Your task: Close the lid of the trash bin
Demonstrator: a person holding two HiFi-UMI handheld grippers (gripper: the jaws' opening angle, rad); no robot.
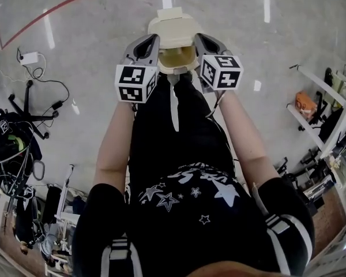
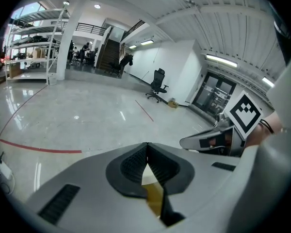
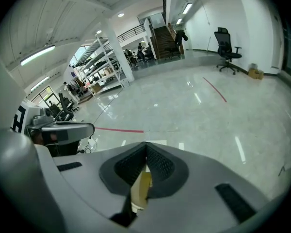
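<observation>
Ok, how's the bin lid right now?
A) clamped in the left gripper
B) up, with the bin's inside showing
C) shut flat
B: in the head view the lid stands tipped back from the trash bin, and the bin's yellowish inside shows.

**Glossy grey floor, clutter at its edges**

The pale, shiny floor [image 1: 277,51] carries the cream trash bin [image 1: 173,39] at the far centre. A curved red line [image 1: 57,7] crosses the far left. On the left lie a white power strip [image 1: 29,57], its black cable [image 1: 53,85] and a black chair base [image 1: 29,117]. A white rack [image 1: 323,97] stands on the right.
</observation>
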